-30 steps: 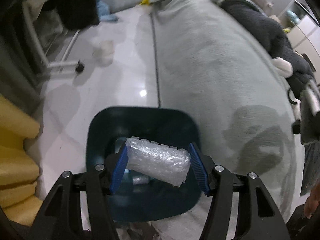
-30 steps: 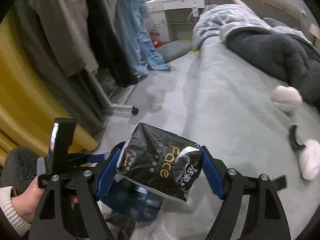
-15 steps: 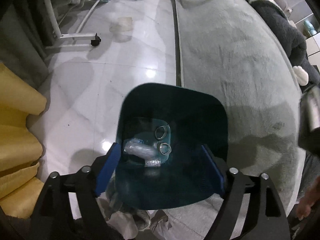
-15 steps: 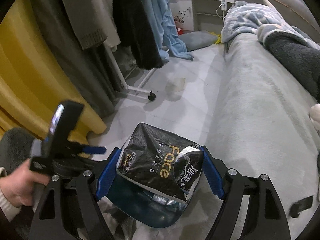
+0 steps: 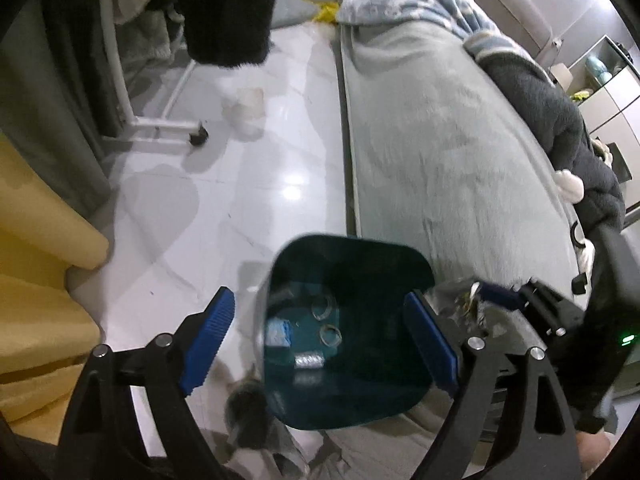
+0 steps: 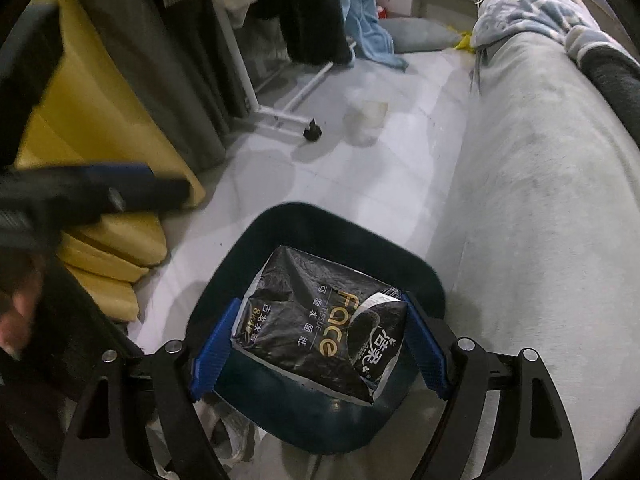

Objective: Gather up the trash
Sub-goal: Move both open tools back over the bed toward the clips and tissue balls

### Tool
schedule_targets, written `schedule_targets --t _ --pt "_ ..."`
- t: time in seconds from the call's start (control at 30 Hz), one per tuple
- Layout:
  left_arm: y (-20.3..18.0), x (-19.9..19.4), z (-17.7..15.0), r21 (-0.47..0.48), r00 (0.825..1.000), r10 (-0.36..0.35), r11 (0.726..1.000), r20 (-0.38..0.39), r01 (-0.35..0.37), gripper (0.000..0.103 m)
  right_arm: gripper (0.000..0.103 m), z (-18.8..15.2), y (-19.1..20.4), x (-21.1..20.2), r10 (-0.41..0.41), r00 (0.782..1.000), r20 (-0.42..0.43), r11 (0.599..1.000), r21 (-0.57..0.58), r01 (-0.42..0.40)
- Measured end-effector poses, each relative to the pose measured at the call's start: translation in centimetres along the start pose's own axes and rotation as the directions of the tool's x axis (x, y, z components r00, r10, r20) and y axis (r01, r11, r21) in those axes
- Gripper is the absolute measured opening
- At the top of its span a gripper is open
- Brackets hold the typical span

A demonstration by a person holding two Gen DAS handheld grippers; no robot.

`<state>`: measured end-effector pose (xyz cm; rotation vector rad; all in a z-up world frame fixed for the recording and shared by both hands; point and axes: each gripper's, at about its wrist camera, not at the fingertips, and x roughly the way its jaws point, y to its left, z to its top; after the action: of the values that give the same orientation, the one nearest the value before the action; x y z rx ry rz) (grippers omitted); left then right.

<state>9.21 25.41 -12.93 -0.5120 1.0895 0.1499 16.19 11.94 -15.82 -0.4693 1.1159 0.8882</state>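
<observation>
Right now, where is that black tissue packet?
In the right wrist view, the black tissue packet is clamped in the right hand-held gripper, directly above the open dark bin on the floor beside the bed.

The black tissue pack [image 6: 316, 328] carries the gold word "Face", with "TISSUE" in small letters beside it. Chinese characters stand at its 4 o'clock corner, and "8" at 9 o'clock.

Crumpled black tissue pack [image 6: 320, 336] held above dark teal bin [image 6: 416, 276].
</observation>
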Motion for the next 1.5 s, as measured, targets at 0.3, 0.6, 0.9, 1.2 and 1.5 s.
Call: schedule_targets --t 0.3,0.6,0.9,1.2,1.5 --pt "0.9 -3.2 1.3 -0.011 0.989 -0.057 0.998 0.135 0.059 0.089 0.094 -0.3 0.2 2.0 -0.03 0.998 -0.062 0.999 -0.015 0.029" --pt "-1.0 -5.8 1.8 0.069 0.96 -0.106 0.993 0.258 0.092 0.092 0.096 0.7 -1.2 0.1 -0.044 0.999 -0.019 0.999 0.03 0.044" --pt "-5.0 -8.4 1.4 0.231 0.921 -0.147 0.971 0.359 0.065 0.094 0.096 1.2 -1.9 -3.2 -0.06 0.996 0.069 0.996 0.069 0.055" --pt "-10.5 -9.5 0.1 0.406 0.882 -0.221 0.913 0.415 0.037 0.096 0.097 1.2 -5.5 -8.7 -0.117 0.975 0.188 0.987 0.128 0.094" --pt "-15.6 -9.2 -1.2 0.488 0.859 -0.33 0.866 0.391 0.111 0.096 0.097 -1.4 -10.8 -13.4 -0.211 0.943 0.257 0.962 0.227 0.153"
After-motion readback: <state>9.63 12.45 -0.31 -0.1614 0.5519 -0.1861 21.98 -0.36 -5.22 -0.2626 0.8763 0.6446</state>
